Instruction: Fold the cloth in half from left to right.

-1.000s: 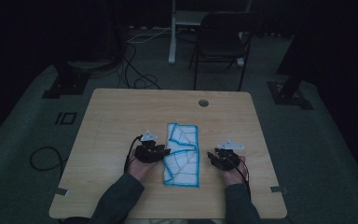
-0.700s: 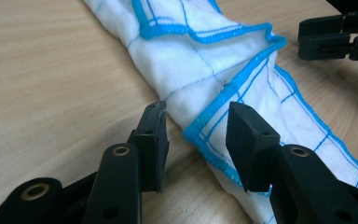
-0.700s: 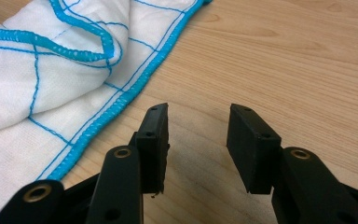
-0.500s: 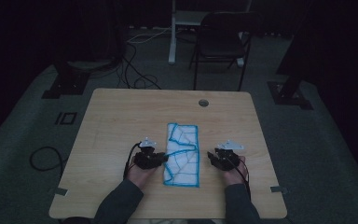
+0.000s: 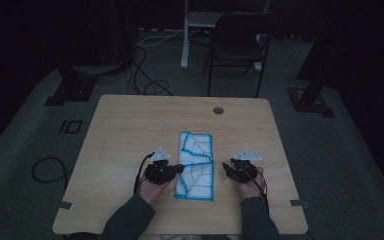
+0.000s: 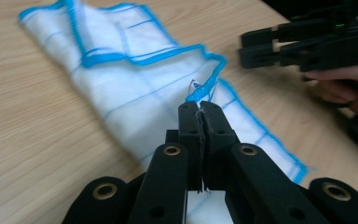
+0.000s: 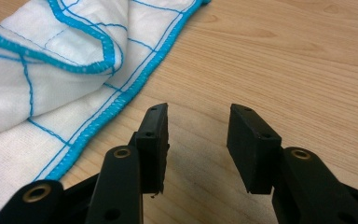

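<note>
The cloth is lying lengthwise on the near middle of the worktop. The left tool is sitting at its left edge, the right tool just right of it. A chair is standing beyond the far edge.

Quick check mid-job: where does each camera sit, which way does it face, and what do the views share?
High view: above the near side, looking forward and down on the table; forearms, left tongs, right tongs.
Left gripper view: rides the left tongs, jaws shut on the cloth edge; right tongs opposite.
Right gripper view: rides the right tongs, jaws open over bare wood.
Shared: all three show the blue-edged cloth and the table.
</note>
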The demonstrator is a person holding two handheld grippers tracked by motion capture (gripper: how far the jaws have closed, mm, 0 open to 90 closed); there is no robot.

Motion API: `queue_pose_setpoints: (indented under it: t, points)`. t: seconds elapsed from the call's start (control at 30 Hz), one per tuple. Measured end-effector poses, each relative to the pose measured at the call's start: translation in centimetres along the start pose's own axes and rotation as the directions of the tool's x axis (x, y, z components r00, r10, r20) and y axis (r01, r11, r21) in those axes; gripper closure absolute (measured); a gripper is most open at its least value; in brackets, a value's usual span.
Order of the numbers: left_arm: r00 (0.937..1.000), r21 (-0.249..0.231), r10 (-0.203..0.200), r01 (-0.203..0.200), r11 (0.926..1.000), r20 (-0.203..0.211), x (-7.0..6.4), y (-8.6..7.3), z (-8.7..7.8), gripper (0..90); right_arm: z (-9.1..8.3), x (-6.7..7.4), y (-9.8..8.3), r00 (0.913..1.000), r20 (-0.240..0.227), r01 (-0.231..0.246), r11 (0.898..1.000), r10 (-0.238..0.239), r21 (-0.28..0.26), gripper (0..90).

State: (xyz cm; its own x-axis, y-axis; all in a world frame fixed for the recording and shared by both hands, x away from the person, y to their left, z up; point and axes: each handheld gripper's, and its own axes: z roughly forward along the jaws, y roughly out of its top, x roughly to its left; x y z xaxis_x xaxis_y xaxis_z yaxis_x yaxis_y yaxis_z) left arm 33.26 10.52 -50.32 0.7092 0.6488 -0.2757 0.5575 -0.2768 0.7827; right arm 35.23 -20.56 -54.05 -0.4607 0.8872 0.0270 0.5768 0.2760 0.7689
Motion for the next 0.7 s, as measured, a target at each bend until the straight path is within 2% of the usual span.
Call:
queue_pose_setpoints:
  t: [0.17, 0.3, 0.4, 0.53, 0.57, 0.7]
  points:
    - [0.9983, -0.004, 0.039, -0.039, 0.9992, 0.042, -1.9, 0.2, 0.1, 88.6, 0.0, 0.0, 0.0, 1.0, 0.001, -0.002, 1.0, 0.002, -0.002, 58.6]
    - [0.9941, 0.015, 0.08, -0.081, 0.9966, 0.073, -3.4, 0.1, 0.6, 88.4, 0.0, 0.0, 0.0, 1.0, 0.001, -0.003, 1.0, 0.003, -0.002, 58.6]
    - [0.9908, 0.032, 0.095, -0.098, 0.9946, 0.096, -4.3, -0.1, 1.0, 87.6, 0.0, -0.1, 0.0, 1.0, 0.001, -0.004, 1.0, 0.004, -0.002, 58.6]
    - [0.9871, 0.034, 0.103, -0.108, 0.9936, 0.123, -5.0, -0.5, 1.3, 79.7, -0.1, -0.2, 0.0, 1.0, 0.003, -0.003, 1.0, 0.003, -0.005, 58.6]
    - [0.9864, 0.03, 0.105, -0.109, 0.9936, 0.127, -5.0, -0.5, 1.2, 75.5, -0.1, -0.2, 0.0, 1.0, 0.003, -0.004, 1.0, 0.004, -0.01, 58.6]
    - [0.9861, 0.016, 0.108, -0.111, 0.9937, 0.127, -4.8, -0.8, 0.6, 70.8, -0.2, -0.2, 0.1, 1.0, 0.003, -0.006, 1.0, 0.006, -0.018, 58.7]
